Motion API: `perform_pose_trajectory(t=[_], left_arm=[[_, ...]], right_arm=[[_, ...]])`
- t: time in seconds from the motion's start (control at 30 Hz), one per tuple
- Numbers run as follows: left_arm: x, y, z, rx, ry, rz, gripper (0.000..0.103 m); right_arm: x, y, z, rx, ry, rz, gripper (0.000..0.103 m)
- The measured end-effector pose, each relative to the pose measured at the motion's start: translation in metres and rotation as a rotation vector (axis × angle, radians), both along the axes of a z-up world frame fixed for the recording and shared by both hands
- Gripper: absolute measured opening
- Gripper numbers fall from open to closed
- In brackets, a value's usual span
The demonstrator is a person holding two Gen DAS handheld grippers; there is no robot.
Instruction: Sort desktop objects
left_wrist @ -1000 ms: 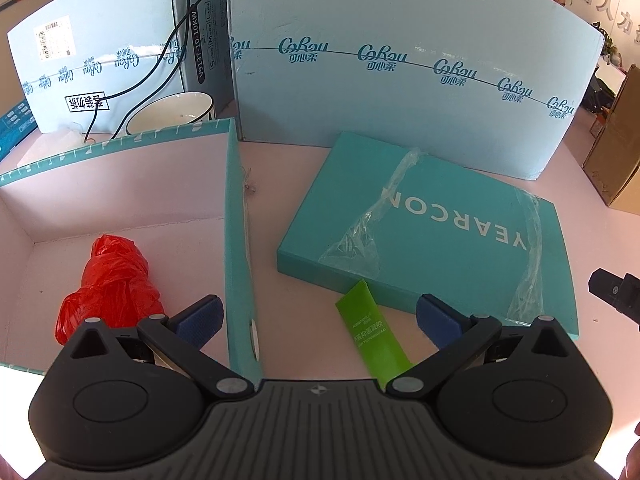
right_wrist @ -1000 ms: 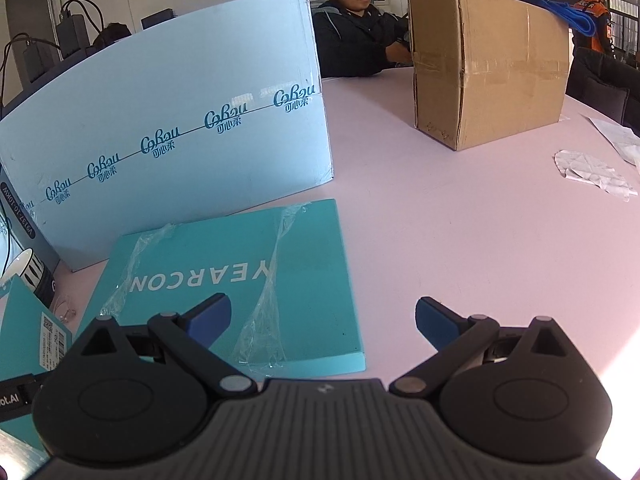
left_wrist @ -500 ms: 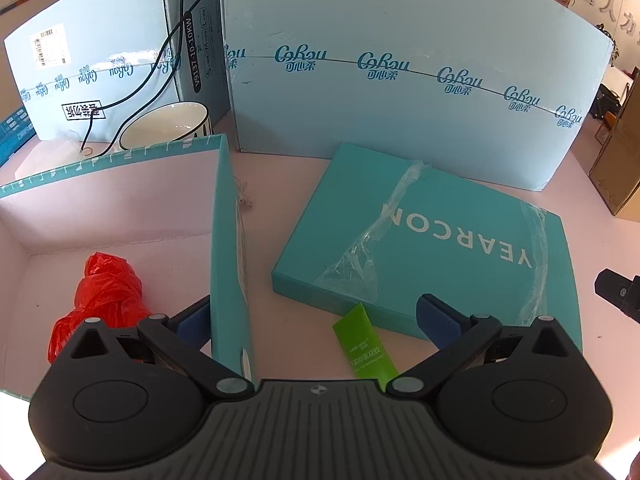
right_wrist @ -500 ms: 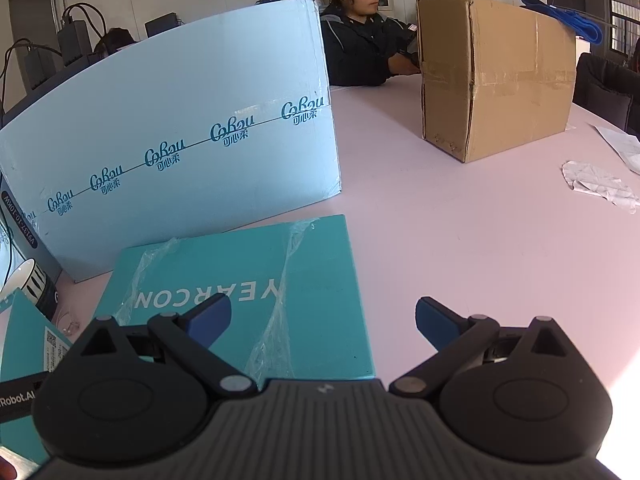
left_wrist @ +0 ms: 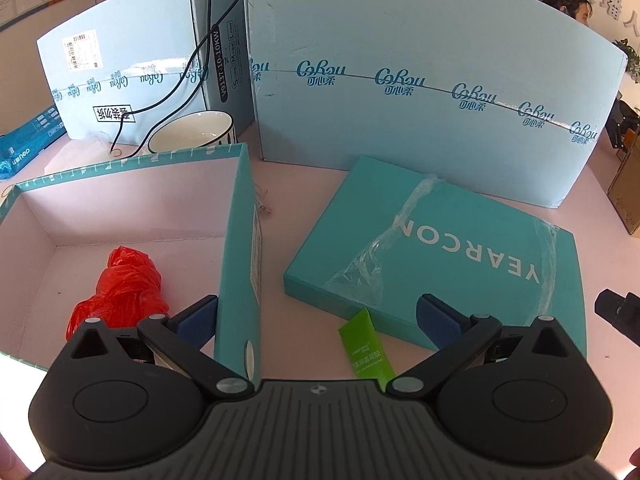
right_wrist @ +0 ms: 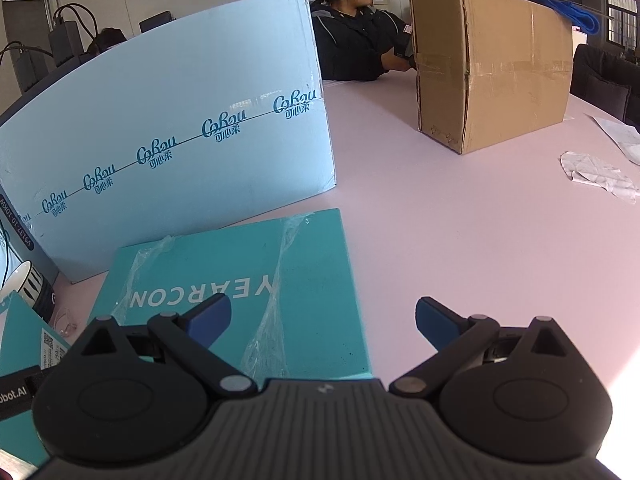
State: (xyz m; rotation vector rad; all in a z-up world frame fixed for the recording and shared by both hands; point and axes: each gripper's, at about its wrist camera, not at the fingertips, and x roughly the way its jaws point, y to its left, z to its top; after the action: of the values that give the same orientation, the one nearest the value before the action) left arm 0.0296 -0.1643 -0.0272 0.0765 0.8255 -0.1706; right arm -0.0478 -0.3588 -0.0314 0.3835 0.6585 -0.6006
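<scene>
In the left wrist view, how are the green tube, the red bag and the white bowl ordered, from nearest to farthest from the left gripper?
1. Green tube, between the open fingers.
2. Red bag, left, inside the teal box.
3. White bowl, far behind that box.

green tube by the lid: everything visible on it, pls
The green tube is a small, flat, bright green squeeze tube with fine white print, plastic by the look. It lies on the pink table, its crimped end against the front edge of the teal YEARCON lid, its near end hidden behind the open left gripper. Nothing grips it.
</scene>
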Motion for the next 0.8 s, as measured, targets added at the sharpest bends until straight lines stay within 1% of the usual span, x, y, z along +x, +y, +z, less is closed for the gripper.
perform_pose_trajectory(t=[0.07,0.17,0.23,0.27,0.37,0.47,0.63,0.8], left_arm=[[-0.004,-0.001,0.004,0.001,-0.036,0.008,0.103],[-0.013,-0.004,0.012,-0.024,-0.112,-0.025,0.103],[-0.018,-0.009,0.016,-0.019,-0.154,-0.047,0.103],[-0.019,-0.013,0.017,-0.017,-0.157,-0.068,0.103],[-0.016,-0.022,0.014,0.0,-0.134,-0.107,0.103],[-0.012,-0.026,0.011,0.012,-0.129,-0.114,0.103],[0.001,-0.032,0.007,0.008,-0.112,-0.125,0.103],[0.012,-0.043,0.005,0.024,-0.1,-0.141,0.103]], right_arm=[[-0.002,-0.002,-0.002,0.004,-0.002,-0.007,0.1],[-0.006,-0.005,-0.003,0.011,-0.007,-0.016,0.1],[-0.007,-0.008,-0.003,0.015,-0.009,-0.019,0.1],[-0.007,-0.009,-0.004,0.017,-0.01,-0.021,0.1],[-0.008,-0.012,-0.004,0.019,-0.011,-0.017,0.1],[-0.007,-0.014,-0.005,0.008,-0.012,-0.014,0.1],[-0.001,-0.019,-0.007,0.015,-0.013,-0.003,0.1],[0.007,-0.021,-0.006,0.019,-0.024,0.008,0.1]])
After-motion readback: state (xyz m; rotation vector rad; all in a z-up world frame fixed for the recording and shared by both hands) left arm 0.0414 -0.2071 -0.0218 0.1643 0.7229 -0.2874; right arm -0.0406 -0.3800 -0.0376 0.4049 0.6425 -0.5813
